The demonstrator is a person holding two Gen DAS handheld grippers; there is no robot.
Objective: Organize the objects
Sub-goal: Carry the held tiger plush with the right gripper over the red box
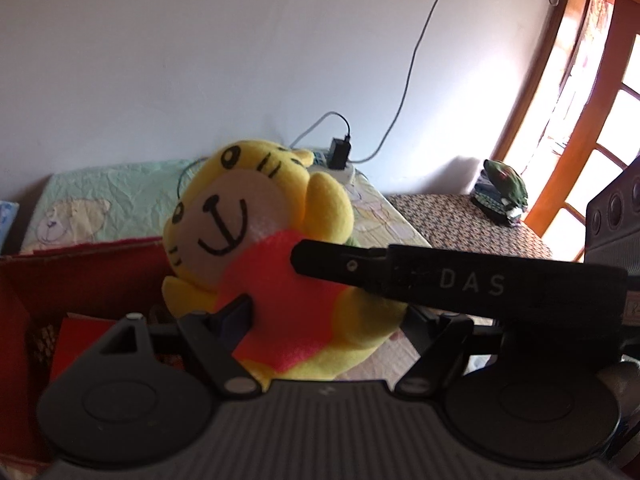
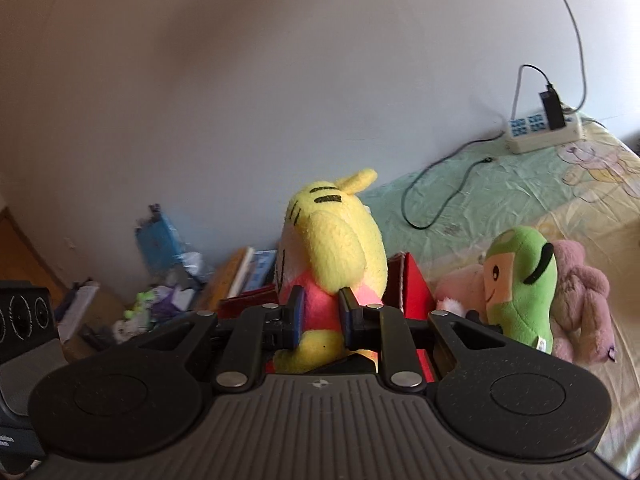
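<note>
The right gripper (image 2: 320, 316) is clenched on the yellow plush tiger (image 2: 332, 248), its two blue-padded fingers (image 2: 297, 316) squeezing the toy's pink-red midsection from both sides. In the right wrist view the tiger rises toward 12 o'clock from the pads, seen from its side and back, head with black stripes uppermost.

The left gripper (image 1: 320, 312) stands about half open around the same tiger (image 1: 256, 248). Its left finger (image 1: 236, 312) touches the red belly at the lower edge; its right finger is hidden behind the toy and behind the right gripper's black arm, which crosses in from 3 o'clock and ends on the red belly. Whether the left pads press the toy I cannot tell.

A red box (image 1: 84, 264) lies at 9 o'clock of the tiger in the left view. In the right view, a green plush toy (image 2: 520, 292) sits at 3 o'clock, leaning on a pink plush toy (image 2: 580, 300), both on the bedsheet (image 2: 500, 184). A white power strip (image 2: 544, 132) rests at 1 o'clock by the wall. Books (image 2: 240, 276) lie at 9 o'clock.
</note>
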